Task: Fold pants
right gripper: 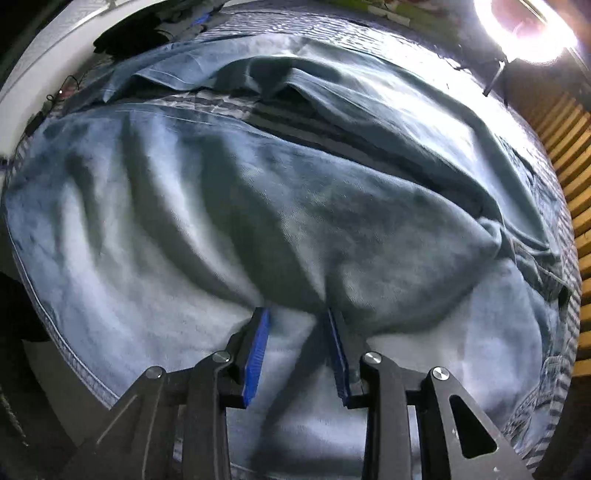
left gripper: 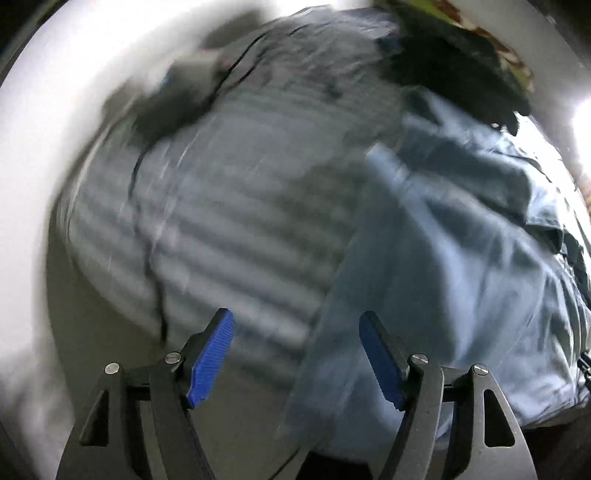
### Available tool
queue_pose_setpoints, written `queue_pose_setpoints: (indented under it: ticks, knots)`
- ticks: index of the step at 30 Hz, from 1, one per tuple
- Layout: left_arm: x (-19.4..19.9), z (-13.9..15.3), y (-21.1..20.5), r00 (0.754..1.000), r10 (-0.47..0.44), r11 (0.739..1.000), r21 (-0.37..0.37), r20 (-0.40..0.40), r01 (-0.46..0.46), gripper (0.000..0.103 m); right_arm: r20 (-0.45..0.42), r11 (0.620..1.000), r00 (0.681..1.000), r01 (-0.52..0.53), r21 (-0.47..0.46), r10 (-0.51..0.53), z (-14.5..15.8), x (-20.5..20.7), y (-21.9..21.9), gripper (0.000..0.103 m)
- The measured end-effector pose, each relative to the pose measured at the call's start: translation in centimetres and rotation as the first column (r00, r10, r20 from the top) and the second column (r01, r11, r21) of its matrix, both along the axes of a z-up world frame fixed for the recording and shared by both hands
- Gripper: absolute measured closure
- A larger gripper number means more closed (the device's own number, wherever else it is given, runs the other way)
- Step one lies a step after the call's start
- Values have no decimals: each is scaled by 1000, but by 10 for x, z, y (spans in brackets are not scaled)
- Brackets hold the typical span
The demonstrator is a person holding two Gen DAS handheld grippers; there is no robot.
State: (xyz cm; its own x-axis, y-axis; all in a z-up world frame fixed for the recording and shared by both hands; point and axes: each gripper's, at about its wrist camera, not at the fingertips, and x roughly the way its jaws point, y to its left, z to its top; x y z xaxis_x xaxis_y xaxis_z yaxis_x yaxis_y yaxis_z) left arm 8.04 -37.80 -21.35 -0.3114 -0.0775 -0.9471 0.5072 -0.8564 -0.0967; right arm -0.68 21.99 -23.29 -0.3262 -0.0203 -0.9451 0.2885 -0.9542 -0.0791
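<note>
Light blue denim pants (right gripper: 258, 203) lie rumpled across a striped bedcover (right gripper: 229, 105), the two legs spread apart with the cover showing between them. My right gripper (right gripper: 296, 310) points down into the near leg, its blue pads closed on a bunch of cloth, and creases fan out from the tips. In the blurred left wrist view the pants (left gripper: 443, 240) fill the right half. My left gripper (left gripper: 295, 314) stands wide open above a leg's edge, with the pads clear of the cloth.
A striped bedcover (left gripper: 221, 221) lies under the left gripper. Dark clothing (left gripper: 443, 62) is heaped at the far side, also visible as dark clothes (right gripper: 129, 37). A bright lamp (right gripper: 524, 29) and wooden slats (right gripper: 576, 166) stand on the right. Thin cables (left gripper: 147, 240) run over the cover.
</note>
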Motion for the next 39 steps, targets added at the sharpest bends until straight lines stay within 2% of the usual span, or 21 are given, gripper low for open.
queue_pose_setpoints:
  ticks: [3, 5, 6, 8, 10, 13, 14, 16, 17, 19, 21, 23, 25, 26, 27, 28, 30, 32, 35, 36, 39]
  knots:
    - [29, -14, -10, 994, 95, 990, 112, -46, -89, 28, -16, 1000, 1000, -5, 29, 6, 2, 1, -5, 74]
    - [33, -16, -4, 992, 108, 986, 135, -59, -99, 31, -23, 999, 1000, 1, 41, 0, 2, 1, -9, 74]
    - [31, -13, 5, 995, 78, 989, 129, -69, -68, 46, -24, 999, 1000, 5, 42, -4, 1, 1, -12, 74]
    - [28, -7, 18, 997, 55, 996, 73, -52, -51, 56, -22, 999, 1000, 18, 32, -17, 2, 2, -11, 74]
    - [25, 3, 27, 999, 32, 999, 34, -33, -31, 96, -17, 999, 999, 31, 15, -31, 0, 2, -6, 74]
    - [35, 29, 22, 996, 52, 998, 21, -69, -51, 102, -16, 999, 999, 44, 8, -44, -1, 2, -6, 74]
    - [38, 34, 23, 997, 55, 998, -23, -55, -56, 103, -18, 999, 999, 43, 11, -43, -1, 3, -6, 74]
    - [42, 40, 25, 997, 74, 976, -208, 36, -65, 102, -23, 999, 999, 38, 20, -37, -1, 4, -8, 74]
    - [44, 41, 23, 996, 73, 980, -190, 46, -63, 101, -23, 999, 999, 36, 21, -36, -1, 5, -7, 74]
    - [43, 48, 21, 997, 73, 989, -132, 26, -69, 87, -16, 999, 999, 41, 8, -41, -1, 2, -4, 74]
    - [34, 67, 31, 998, 52, 986, -159, -25, -55, 76, 2, 998, 998, 55, -21, -55, 3, 2, 0, 74]
    - [8, 88, 40, 998, -10, 986, -164, -68, -2, 75, -2, 997, 998, 62, -55, -62, 14, 3, 5, 74]
    - [-21, 108, 53, 992, -87, 976, -209, -88, 67, 71, -47, 995, 997, 52, -83, -56, 37, 5, 11, 74]
    - [-39, 117, 61, 986, -131, 965, -241, -99, 104, 69, -83, 994, 995, 44, -97, -52, 55, 4, 15, 74]
    - [-55, 124, 68, 978, -176, 954, -266, -109, 141, 62, -115, 993, 992, 39, -109, -51, 71, 3, 18, 74]
    - [-78, 130, 79, 965, -234, 938, -290, -121, 191, 49, -163, 992, 985, 36, -122, -56, 94, -2, 24, 74]
    - [-114, 137, 99, 941, -315, 906, -336, -126, 258, 39, -218, 990, 974, 37, -138, -66, 124, -14, 33, 72]
    - [-157, 133, 120, 919, -380, 869, -378, -100, 319, 39, -263, 988, 961, 46, -146, -83, 152, -35, 43, 69]
    - [-215, 115, 139, 901, -431, 842, -381, -48, 382, 39, -332, 993, 940, 39, -110, -73, 178, -70, 50, 60]
    - [-230, 106, 145, 894, -448, 833, -377, -29, 405, 39, -339, 994, 938, 40, -97, -71, 181, -83, 52, 55]
    - [-276, 69, 168, 858, -510, 776, -398, 59, 489, 39, -322, 997, 944, 53, -53, -67, 173, -139, 60, 53]
